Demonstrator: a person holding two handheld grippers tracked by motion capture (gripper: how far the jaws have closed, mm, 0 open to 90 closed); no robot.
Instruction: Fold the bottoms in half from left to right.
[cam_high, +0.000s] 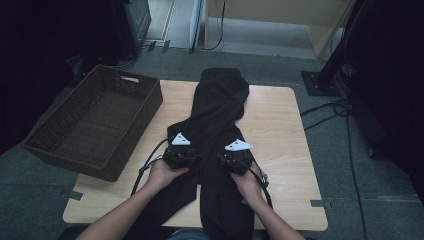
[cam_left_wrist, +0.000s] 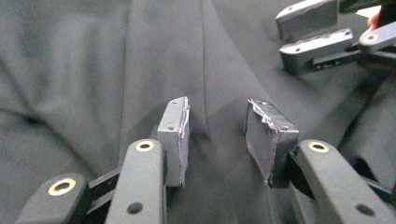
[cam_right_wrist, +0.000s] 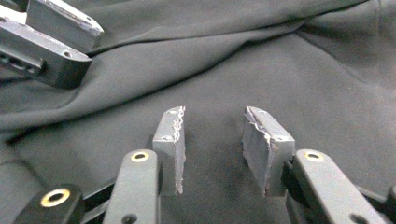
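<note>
Evidently we are working a pair of black trousers (cam_high: 220, 130) that lies lengthwise down the middle of the wooden desk (cam_high: 280, 130), its far end bunched near the desk's far edge and its near end hanging over the edge by the person. Both hands sit side by side on the middle of the garment, which suggests to us that they are lining up on a crease or seam before pinching the cloth to fold or flatten it.

Our left claw (cam_left_wrist: 215, 140) stands spread, its 2 pads apart with only cloth lying flat beneath the gap; a seam runs straight up between them, and nothing is pinched. Our right claw (cam_right_wrist: 212, 147) is likewise spread over smooth fabric, gripping nothing.

From the high view we get the layout: the left claw (cam_high: 181, 150) and right claw (cam_high: 236, 154) close together but not touching, and a dark woven basket (cam_high: 95, 120) resting at the desk's left side, partly over the edge, probably the place the folded garment will go.

From the 2 gripper views we get what that view cannot resolve: the gap between the pads, the worn pad edges, the folds in the cloth, and each claw's neighbour off in an upper corner.
</note>
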